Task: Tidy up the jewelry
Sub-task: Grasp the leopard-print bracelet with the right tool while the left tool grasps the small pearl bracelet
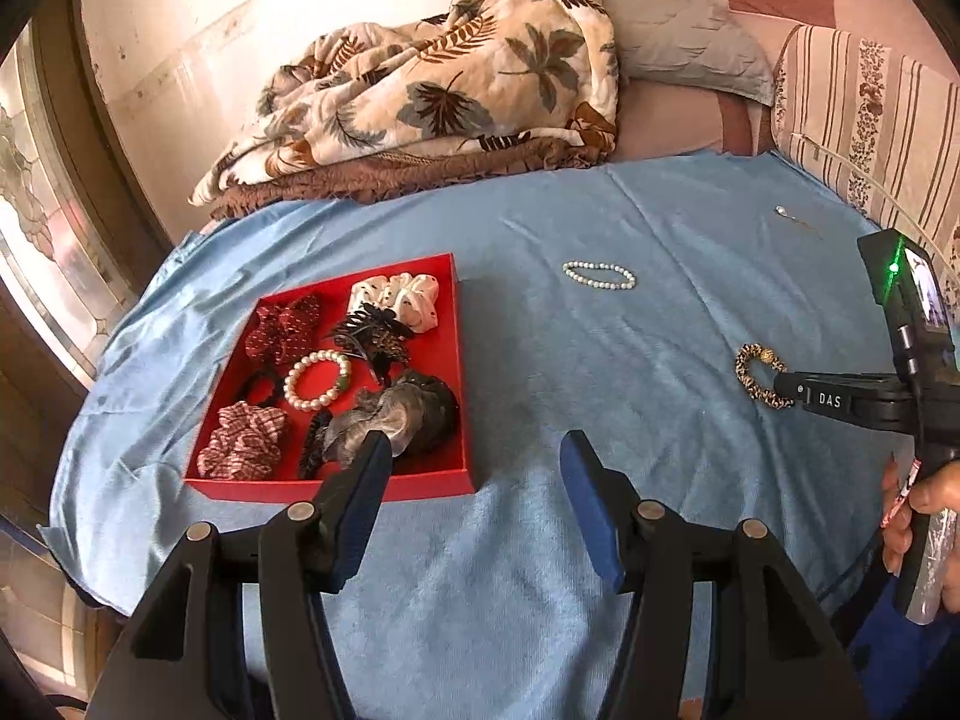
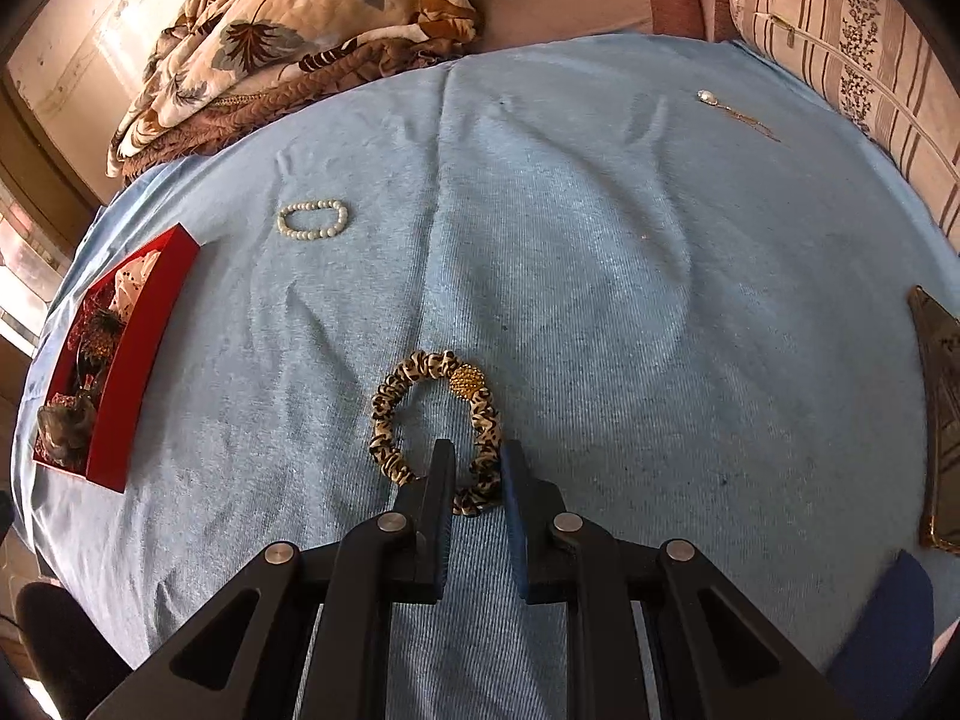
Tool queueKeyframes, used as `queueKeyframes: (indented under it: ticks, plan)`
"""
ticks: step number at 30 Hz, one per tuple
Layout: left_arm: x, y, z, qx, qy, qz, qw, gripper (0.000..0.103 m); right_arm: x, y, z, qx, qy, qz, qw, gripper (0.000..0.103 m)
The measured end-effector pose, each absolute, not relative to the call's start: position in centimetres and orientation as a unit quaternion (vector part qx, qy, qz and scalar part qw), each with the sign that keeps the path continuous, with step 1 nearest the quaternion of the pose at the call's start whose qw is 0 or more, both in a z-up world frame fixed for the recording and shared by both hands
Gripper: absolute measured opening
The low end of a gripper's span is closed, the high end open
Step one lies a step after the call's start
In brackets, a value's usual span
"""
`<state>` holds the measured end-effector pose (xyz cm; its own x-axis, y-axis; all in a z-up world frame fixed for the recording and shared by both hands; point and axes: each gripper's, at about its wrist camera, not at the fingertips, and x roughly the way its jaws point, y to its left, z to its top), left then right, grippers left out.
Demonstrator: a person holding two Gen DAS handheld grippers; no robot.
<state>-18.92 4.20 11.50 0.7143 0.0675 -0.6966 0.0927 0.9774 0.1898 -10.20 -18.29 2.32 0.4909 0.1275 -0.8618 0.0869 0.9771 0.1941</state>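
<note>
While right claw pinches leopard scrunchie, loop's near end hidden; left claw wide, empty.

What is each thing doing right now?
Left gripper: open, empty, above the blue cloth.
Right gripper: shut on the leopard scrunchie.
Red tray: full of scrunchies and a pearl bracelet.
Small pearl bracelet: loose on the cloth.
Pendant necklace: lying loose, far off.

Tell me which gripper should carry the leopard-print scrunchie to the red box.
Right. The right gripper is already closed on the leopard-print scrunchie, while the left gripper hangs open and empty beside the red box.
</note>
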Motion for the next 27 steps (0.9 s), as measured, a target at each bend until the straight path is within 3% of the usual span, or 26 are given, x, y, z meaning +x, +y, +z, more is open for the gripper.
queueKeyframes:
  ticks: [17, 27]
  plan:
    - [-18.7, 4.6, 11.0, 0.106, 0.392, 0.006, 0.914, 0.060, -9.3, -15.9, 2.1, 0.003, 0.502, -0.011, 0.865, 0.014]
    - [-13.6, 3.7, 11.2, 0.082, 0.426, -0.038, 0.900, 0.060, -4.9, -17.8, 2.3, 0.017, 0.510, 0.027, 0.859, 0.015]
